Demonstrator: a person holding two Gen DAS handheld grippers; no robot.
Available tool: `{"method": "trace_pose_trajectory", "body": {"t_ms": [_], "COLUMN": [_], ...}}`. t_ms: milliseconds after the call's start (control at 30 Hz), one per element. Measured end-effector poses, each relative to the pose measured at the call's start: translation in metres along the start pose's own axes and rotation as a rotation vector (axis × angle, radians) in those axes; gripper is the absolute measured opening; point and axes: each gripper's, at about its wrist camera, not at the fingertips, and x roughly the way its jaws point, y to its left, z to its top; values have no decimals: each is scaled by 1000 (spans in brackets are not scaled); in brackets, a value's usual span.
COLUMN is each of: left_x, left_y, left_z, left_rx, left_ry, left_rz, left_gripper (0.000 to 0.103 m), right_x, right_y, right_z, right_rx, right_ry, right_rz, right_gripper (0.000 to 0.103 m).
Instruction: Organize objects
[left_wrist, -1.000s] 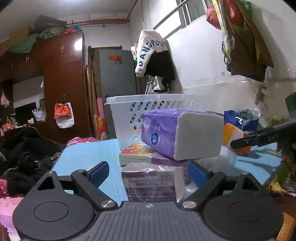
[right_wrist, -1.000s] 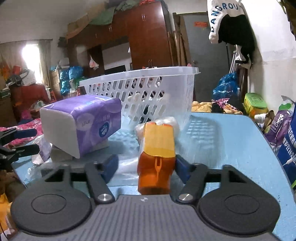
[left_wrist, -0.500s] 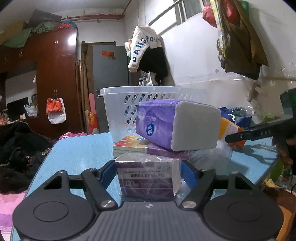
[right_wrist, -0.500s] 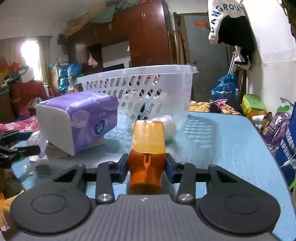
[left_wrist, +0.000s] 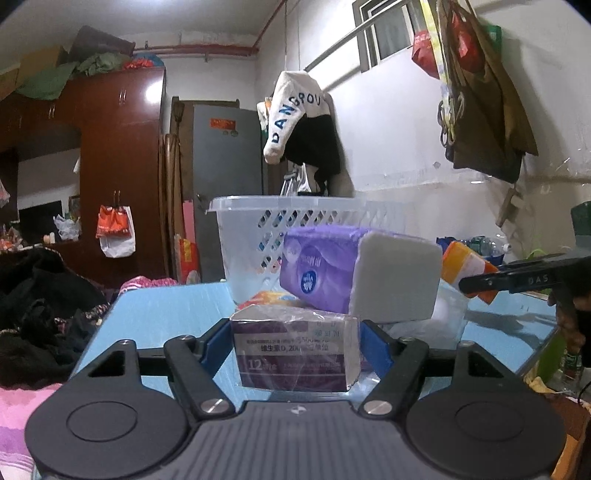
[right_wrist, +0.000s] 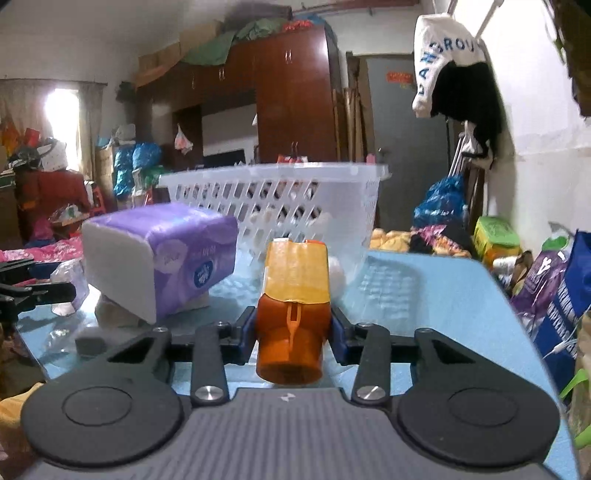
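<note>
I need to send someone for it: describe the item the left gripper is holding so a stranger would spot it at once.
Find the white lattice basket on the blue table. In front of it lies a purple tissue pack; nearer the camera, the left gripper clamps a small purple box. Unlike the soft tissue pack, it is a rigid carton in clear film with white printing and a "12".
</note>
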Motion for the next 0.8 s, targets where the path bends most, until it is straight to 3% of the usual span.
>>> {"method": "trace_pose_trajectory", "body": {"t_ms": [300, 567, 667, 800], "left_x": [-7, 8, 37, 93], "left_y": [1, 11, 7, 0], "left_z": [14, 105, 142, 174], "left_rx": [-3, -14, -4, 24], "left_ry": [-51, -178, -154, -61], "left_rz": [-12, -33, -55, -17], "left_gripper": [77, 76, 76, 76], "right_x": [-4, 24, 53, 98], "right_y": [-8, -7, -7, -6], "right_z": [20, 101, 131, 161], "right_rx": [6, -60, -62, -77], "right_ry": [-28, -41, 5, 96], "right_rz": [18, 15, 20, -49], "right_gripper": [44, 44, 44, 44]}}
